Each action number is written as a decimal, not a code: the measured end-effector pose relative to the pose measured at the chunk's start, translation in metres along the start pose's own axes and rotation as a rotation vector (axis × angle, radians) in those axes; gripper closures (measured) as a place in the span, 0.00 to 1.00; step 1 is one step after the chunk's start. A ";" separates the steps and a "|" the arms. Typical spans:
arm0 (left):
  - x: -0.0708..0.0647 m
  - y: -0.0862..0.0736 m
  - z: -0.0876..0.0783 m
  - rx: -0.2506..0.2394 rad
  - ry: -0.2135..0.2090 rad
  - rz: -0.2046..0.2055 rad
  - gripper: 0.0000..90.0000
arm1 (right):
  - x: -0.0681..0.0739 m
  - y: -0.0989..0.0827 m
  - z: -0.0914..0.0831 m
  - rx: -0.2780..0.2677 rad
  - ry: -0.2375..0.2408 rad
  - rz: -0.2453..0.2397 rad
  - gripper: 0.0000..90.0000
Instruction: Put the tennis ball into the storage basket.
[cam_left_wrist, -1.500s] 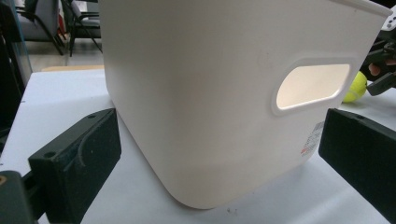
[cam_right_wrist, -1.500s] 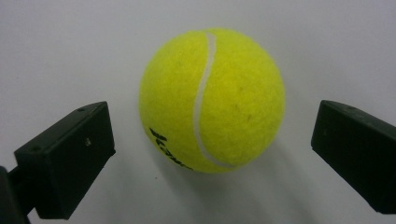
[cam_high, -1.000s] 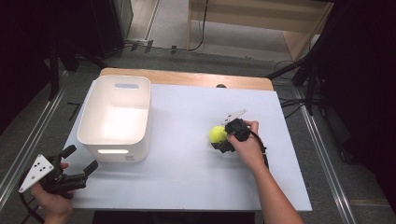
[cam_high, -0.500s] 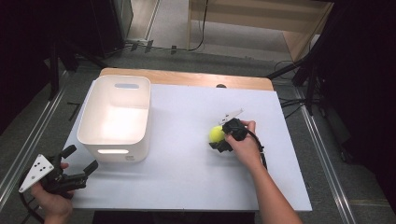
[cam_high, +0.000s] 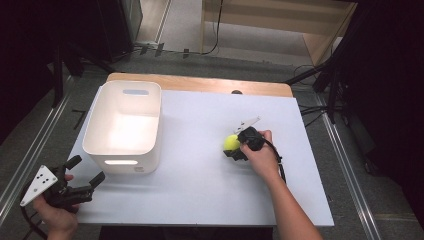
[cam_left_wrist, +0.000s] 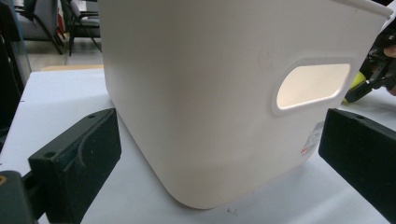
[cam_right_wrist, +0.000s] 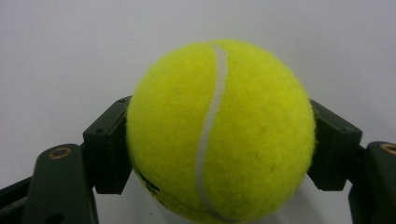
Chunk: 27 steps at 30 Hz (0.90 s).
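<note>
A yellow tennis ball (cam_high: 231, 143) is gripped by the right gripper (cam_high: 235, 149) right of the worktop's (cam_high: 200, 200) middle, nearer the right edge than the left. In the right gripper view the ball (cam_right_wrist: 219, 130) is seen pressed between the two black jaws, one pad on each flank, so the jaws are closed on it at about its widest part. Whether the ball rests on the worktop or is just clear of it cannot be told.

The white bin (cam_high: 125, 125) stands by the left edge, toward the far left corner, well apart from the ball. The left gripper (cam_high: 82, 182) is held off the near left corner, its jaws spread wide and holding nothing, with the bin wall (cam_left_wrist: 210, 93) between them but untouched.

The step in hand is judged to be a carry to the bin. It is best done with the squeeze kept even, since a felt ball can roll out of flat pads. The ball should be lifted higher than the bin's rim before being moved across, and released only once it is over the opening.
</note>
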<state>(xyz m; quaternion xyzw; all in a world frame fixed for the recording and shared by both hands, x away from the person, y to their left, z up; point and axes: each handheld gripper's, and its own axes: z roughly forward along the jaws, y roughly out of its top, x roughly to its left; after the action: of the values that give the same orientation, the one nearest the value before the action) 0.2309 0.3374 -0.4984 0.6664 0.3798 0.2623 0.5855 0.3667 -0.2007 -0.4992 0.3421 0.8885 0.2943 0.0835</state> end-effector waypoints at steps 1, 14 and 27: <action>0.000 0.000 0.000 -0.003 -0.001 -0.001 0.00 | 0.000 0.000 0.000 0.000 0.002 -0.001 0.25; 0.000 0.000 0.000 0.000 -0.001 -0.002 0.00 | -0.001 0.000 -0.001 0.001 0.010 -0.001 0.26; 0.000 0.000 0.000 0.000 -0.001 -0.005 0.00 | -0.003 0.001 -0.004 -0.002 -0.004 -0.010 0.26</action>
<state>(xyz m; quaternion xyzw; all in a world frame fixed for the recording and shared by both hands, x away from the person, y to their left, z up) 0.2312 0.3375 -0.4984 0.6656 0.3809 0.2606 0.5865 0.3676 -0.2040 -0.4953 0.3380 0.8898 0.2941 0.0870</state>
